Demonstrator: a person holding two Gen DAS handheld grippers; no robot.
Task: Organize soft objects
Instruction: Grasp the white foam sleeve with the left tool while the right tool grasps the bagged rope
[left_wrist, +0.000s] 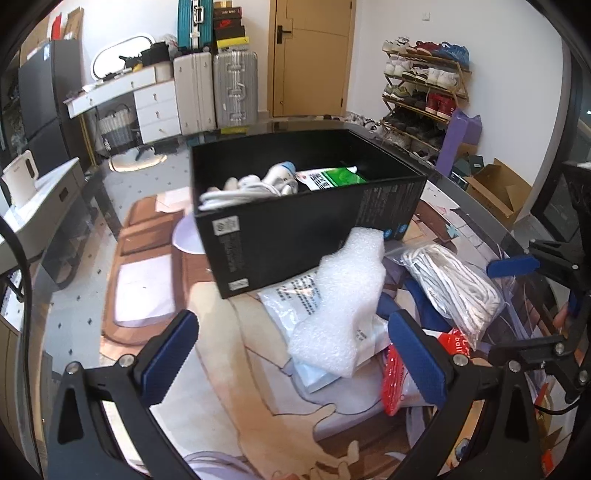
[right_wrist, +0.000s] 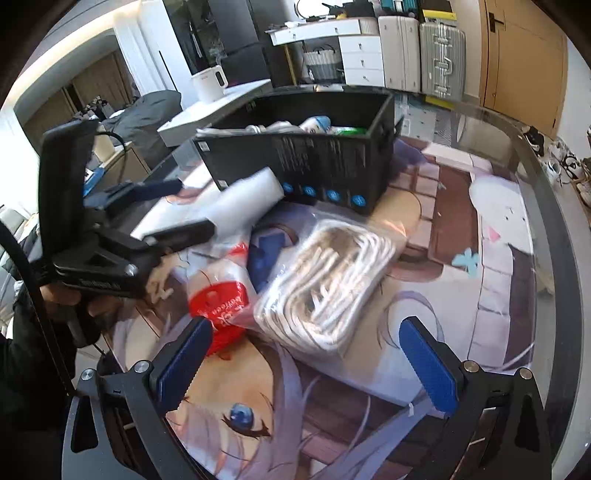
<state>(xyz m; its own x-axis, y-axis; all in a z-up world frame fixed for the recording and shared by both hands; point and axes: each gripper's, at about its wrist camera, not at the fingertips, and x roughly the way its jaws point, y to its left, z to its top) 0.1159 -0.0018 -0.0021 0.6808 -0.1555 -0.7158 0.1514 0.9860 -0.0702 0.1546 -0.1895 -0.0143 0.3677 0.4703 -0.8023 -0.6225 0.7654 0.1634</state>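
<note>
Right wrist view: the right gripper (right_wrist: 301, 362), fingers spread and empty, faces a clear plastic bag of coiled white rope (right_wrist: 328, 284), likely the next pick. The left gripper (left_wrist: 291, 360), also spread, hovers near white foam wrap (left_wrist: 343, 299). The open black cardboard box (left_wrist: 295, 229) beyond already holds white cords and a green packet.

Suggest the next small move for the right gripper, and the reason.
Probably ease the open right gripper forward and down over the bagged white rope, then close. The bag lies on the table just ahead of its fingers, outside the black box, which already holds soft items.
</note>
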